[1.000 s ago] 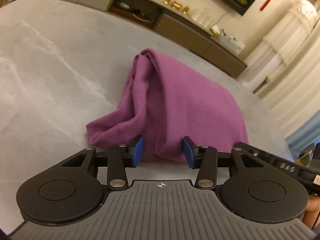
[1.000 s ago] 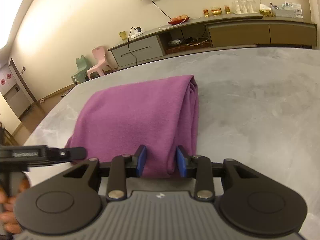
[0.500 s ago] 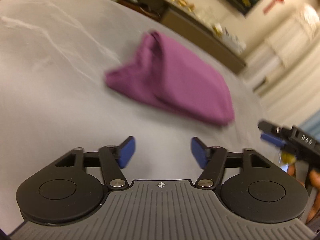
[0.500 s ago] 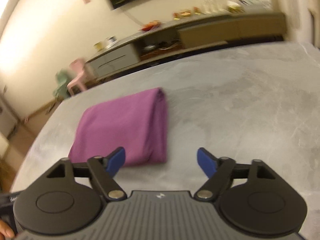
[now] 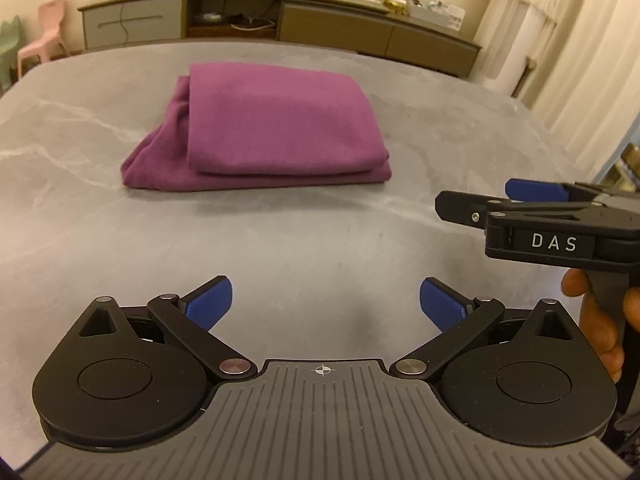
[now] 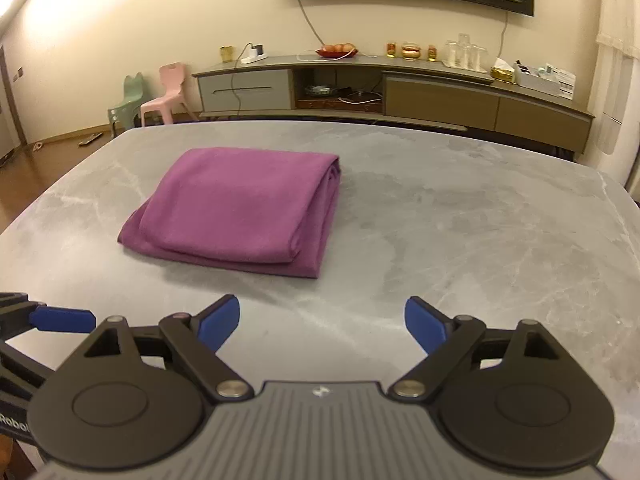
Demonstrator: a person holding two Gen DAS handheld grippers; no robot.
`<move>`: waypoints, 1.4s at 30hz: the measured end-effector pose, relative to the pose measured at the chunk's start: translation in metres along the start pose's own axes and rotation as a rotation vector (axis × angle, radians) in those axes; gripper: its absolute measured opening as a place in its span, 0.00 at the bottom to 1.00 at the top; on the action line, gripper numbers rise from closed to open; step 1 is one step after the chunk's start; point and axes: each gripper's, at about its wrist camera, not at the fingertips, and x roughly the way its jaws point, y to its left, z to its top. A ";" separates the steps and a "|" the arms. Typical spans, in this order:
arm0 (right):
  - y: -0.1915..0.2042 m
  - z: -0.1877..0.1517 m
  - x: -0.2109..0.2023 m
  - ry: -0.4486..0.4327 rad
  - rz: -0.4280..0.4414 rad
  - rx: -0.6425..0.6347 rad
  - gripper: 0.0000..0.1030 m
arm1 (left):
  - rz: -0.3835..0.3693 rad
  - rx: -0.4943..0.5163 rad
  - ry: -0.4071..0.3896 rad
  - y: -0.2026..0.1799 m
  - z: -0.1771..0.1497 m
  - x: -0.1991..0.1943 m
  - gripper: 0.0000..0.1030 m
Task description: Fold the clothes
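Now the purple cloth (image 5: 264, 128) is lying folded on the grey worktop (image 5: 320, 240). Near it, the left gripper (image 5: 325, 303) and the right gripper (image 6: 322, 322) are hanging, their jaws having just been opening wide, holding nothing.

Both wrist views face folded purple garment (image 5: 264, 128) (image 6: 240, 208) from nearby, side by side

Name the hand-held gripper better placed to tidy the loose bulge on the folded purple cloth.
Left hand-held gripper: open, empty, and the purple cloth's bulging loose edge lies on its side.
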 end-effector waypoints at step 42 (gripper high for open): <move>0.008 -0.011 -0.006 0.015 -0.005 -0.041 0.91 | -0.041 0.018 -0.017 -0.007 -0.016 -0.012 0.92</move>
